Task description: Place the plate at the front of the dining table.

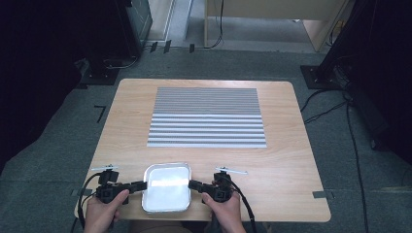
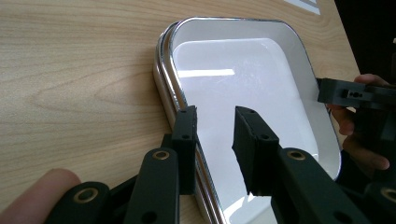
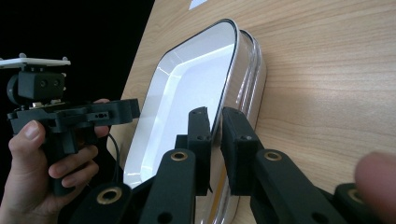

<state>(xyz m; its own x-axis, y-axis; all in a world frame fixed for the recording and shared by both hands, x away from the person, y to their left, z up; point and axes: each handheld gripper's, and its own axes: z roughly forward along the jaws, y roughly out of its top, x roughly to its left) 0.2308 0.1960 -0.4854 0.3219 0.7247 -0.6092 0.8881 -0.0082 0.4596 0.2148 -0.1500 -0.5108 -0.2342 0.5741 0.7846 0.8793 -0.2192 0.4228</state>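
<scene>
A stack of shiny metal trays (image 1: 166, 188) with white insides lies near the table's front edge. My left gripper (image 1: 144, 185) reaches in from the left. In the left gripper view its jaws (image 2: 215, 116) stand astride the left rim of the trays (image 2: 243, 60), one jaw outside and one inside. A gap shows between the inner pad and the rim, so it is open. My right gripper (image 1: 190, 184) comes in from the right. In the right gripper view (image 3: 215, 116) its pads are pinched on the thin rim of the top tray (image 3: 187, 84).
A grey and white striped mat (image 1: 207, 116) covers the middle and far part of the wooden table (image 1: 291, 170). Bare wood lies on both sides of the trays. Cables and dark stands are on the floor around the table.
</scene>
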